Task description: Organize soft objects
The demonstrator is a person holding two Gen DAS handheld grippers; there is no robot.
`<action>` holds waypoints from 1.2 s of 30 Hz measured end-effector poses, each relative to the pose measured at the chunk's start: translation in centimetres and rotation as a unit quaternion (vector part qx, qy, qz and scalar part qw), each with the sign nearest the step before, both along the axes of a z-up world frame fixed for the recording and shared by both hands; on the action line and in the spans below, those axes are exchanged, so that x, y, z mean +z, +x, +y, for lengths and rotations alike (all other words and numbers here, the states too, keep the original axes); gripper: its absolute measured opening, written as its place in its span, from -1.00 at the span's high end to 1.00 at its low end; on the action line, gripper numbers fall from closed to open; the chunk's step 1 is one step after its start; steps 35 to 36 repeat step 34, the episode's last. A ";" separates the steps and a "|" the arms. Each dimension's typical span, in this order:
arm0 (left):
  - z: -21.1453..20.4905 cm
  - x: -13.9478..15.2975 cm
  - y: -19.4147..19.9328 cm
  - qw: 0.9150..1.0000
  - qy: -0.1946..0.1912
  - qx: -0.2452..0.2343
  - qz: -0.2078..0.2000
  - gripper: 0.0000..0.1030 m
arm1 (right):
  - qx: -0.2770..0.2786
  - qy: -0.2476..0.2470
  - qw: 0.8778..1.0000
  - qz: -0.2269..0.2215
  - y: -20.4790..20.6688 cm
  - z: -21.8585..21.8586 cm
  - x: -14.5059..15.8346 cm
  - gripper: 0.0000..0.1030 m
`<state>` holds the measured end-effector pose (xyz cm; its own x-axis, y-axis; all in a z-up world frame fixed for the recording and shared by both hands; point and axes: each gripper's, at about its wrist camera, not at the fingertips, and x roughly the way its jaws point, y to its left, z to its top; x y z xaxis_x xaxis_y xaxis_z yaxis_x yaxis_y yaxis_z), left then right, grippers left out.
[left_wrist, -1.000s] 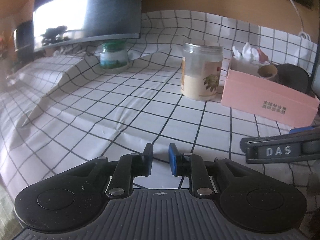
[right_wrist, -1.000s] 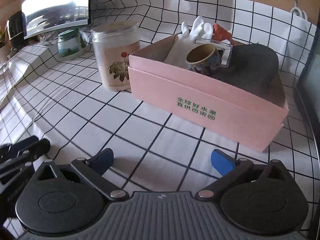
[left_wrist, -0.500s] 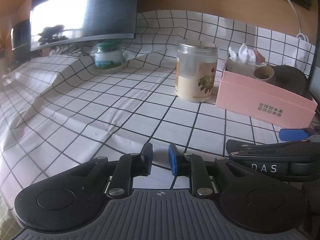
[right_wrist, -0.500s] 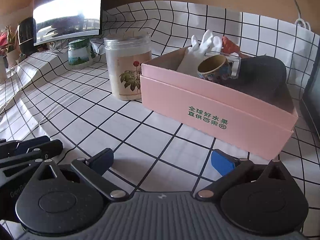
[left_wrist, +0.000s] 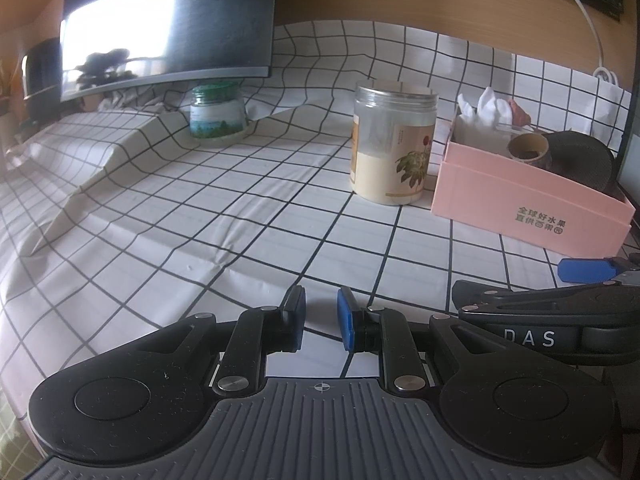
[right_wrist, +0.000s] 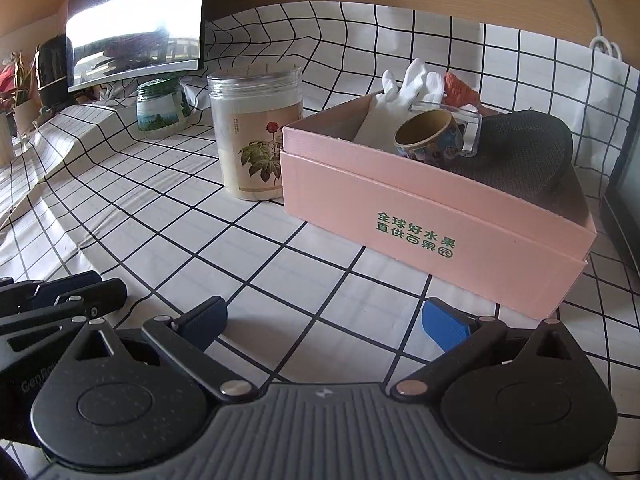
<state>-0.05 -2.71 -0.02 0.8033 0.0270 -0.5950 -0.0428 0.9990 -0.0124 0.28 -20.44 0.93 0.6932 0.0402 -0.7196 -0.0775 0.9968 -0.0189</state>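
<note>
A pink cardboard box (right_wrist: 432, 216) stands on the checked tablecloth, right of the middle. Inside it are a white glove (right_wrist: 404, 92), a patterned tape roll (right_wrist: 430, 138), a dark mesh slipper (right_wrist: 524, 152) and a red-brown item (right_wrist: 460, 88) at the back. My right gripper (right_wrist: 324, 320) is wide open just in front of the box, with nothing between its blue pads. My left gripper (left_wrist: 321, 316) hovers over bare cloth to the left, its pads a narrow gap apart and empty. In the left wrist view the box (left_wrist: 532, 204) is at the right and the right gripper's blue pad (left_wrist: 584, 270) pokes in.
A clear jar with a flower label (right_wrist: 256, 132) stands against the box's left side. Further back are a green-lidded jar (right_wrist: 158, 108) and a monitor (right_wrist: 132, 20). The cloth rises over a ledge (left_wrist: 92, 136) at the left. A white cable (right_wrist: 588, 4) hangs at back right.
The right wrist view has tipped upward a little, so the box and jar sit lower and further right in it. Both grippers' jaws stand as before.
</note>
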 end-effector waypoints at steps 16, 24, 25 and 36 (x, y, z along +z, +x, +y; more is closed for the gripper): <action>0.0 0.0 0.0 1.000 -0.003 0.001 0.000 0.60 | 0.000 0.000 1.000 0.000 0.0 0.0 -0.1 -1.00; -0.1 0.0 0.0 1.000 -0.002 0.001 0.000 0.60 | -0.001 0.000 1.000 0.000 0.0 0.0 -0.1 -1.00; 0.0 0.0 0.0 1.000 -0.002 0.001 0.000 0.60 | -0.001 0.000 1.000 0.000 0.0 0.1 -0.1 -1.00; -0.1 -0.1 0.0 1.000 0.000 0.001 0.000 0.60 | -0.001 0.000 1.000 0.000 0.0 0.1 0.0 -1.00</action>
